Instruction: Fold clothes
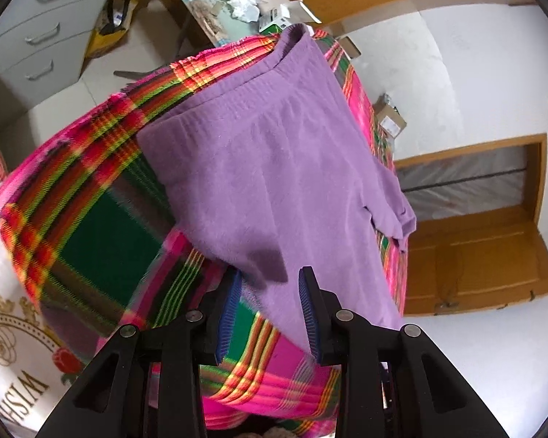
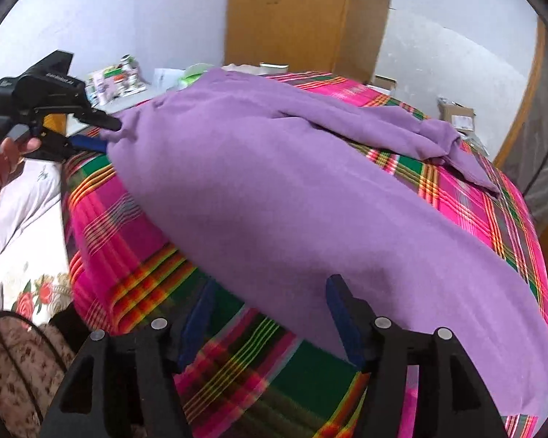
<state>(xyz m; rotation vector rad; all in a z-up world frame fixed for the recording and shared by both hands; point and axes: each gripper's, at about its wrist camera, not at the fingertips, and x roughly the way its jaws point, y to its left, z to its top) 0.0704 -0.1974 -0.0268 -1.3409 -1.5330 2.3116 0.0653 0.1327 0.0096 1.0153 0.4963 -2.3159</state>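
While spread across plaid blanket [image 2: 135, 241], purple garment [image 2: 274, 197] lies with near edge just ahead of right gripper [image 2: 270, 314], jaws wide and empty, far corner reaching between parted fingers of left gripper [image 2: 107, 133], grip unconfirmed.

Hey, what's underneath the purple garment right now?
The purple garment lies spread on a bright pink, green and orange plaid blanket, which shows all around it. Whatever is under the blanket, or between it and the garment, is covered and cannot be seen.
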